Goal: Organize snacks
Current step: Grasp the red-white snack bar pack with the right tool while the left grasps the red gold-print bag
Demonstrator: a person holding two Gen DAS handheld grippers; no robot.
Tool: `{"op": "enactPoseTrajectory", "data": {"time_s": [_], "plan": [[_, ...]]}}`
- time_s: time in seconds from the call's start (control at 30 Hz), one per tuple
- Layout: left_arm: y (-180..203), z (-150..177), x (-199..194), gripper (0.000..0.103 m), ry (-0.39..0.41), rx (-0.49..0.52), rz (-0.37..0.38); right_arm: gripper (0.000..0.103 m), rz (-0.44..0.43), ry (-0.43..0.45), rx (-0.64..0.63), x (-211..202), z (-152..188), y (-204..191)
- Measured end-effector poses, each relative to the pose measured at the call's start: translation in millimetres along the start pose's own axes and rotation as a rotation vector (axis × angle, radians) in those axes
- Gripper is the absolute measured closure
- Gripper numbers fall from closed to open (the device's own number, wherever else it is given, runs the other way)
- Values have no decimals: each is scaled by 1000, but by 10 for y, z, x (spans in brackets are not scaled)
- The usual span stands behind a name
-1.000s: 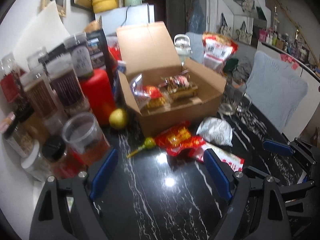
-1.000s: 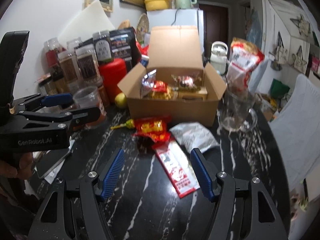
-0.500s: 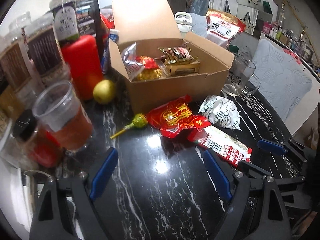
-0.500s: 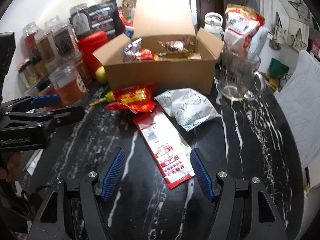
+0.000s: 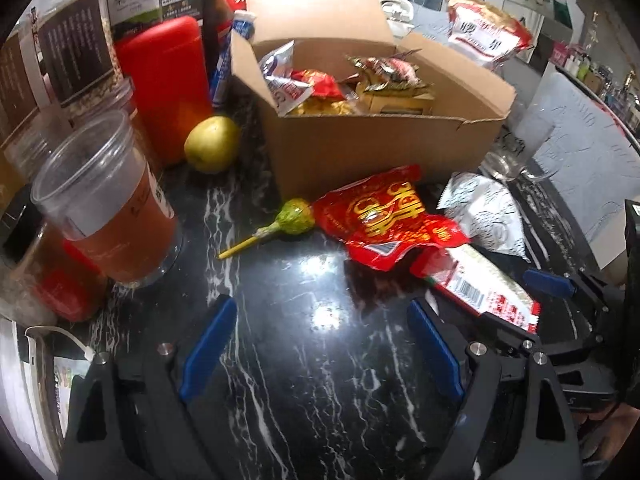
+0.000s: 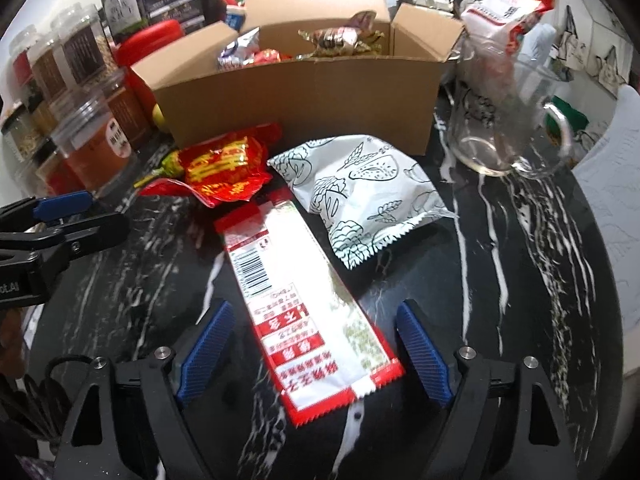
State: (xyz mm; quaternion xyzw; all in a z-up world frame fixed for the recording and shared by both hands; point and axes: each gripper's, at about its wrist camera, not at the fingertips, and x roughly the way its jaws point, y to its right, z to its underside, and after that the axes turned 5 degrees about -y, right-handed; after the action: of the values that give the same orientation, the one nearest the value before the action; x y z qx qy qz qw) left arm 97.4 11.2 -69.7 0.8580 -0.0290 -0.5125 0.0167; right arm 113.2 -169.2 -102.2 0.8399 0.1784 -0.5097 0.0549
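Note:
An open cardboard box (image 5: 380,148) (image 6: 300,96) holds several snack packets. In front of it on the black marble table lie a green lollipop (image 5: 296,216), a red packet (image 5: 380,216) (image 6: 224,164), a white leaf-print packet (image 6: 368,188) and a long red-and-white packet (image 6: 296,292). My right gripper (image 6: 314,350) hangs low over the long packet. Its jaws are opening and the packet's near end lies between them, untouched by the pads. My left gripper (image 5: 320,344) is open over bare table, short of the lollipop and red packet.
At the left stand a plastic cup of brown drink (image 5: 112,208), a red canister (image 5: 164,84), several jars and a yellow-green fruit (image 5: 212,144). A glass mug (image 6: 500,120) stands right of the box, with a red-and-white bag (image 6: 500,0) behind it. The table's edge curves at the right.
Both grippers have sunk toward the table and come closer to the loose snacks. The right gripper's jaws have spread wider and now straddle the long packet's near end.

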Motion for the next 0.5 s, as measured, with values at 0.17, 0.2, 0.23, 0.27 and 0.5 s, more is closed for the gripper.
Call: {"op": "enactPoseTrajectory", "data": {"time_s": [0.17,0.2,0.23,0.27,0.5], "plan": [[-43,-52,66,15,-32,2,-12,15,33,-5,-49,80,-87,-69],[-53,-60,62,15,-27,2,-6,15,51,-8,-58,87,-107,-90],[-68,-69,57,15,-22,-4,9,15,64,-8,-69,95,-116,-114],[-84,-79,57,15,-19,-11,29,16,67,-4,-75,94,-119,-131],[-69,-102,62,15,-22,-9,76,52,62,32,-107,34,-82,-207]]}}
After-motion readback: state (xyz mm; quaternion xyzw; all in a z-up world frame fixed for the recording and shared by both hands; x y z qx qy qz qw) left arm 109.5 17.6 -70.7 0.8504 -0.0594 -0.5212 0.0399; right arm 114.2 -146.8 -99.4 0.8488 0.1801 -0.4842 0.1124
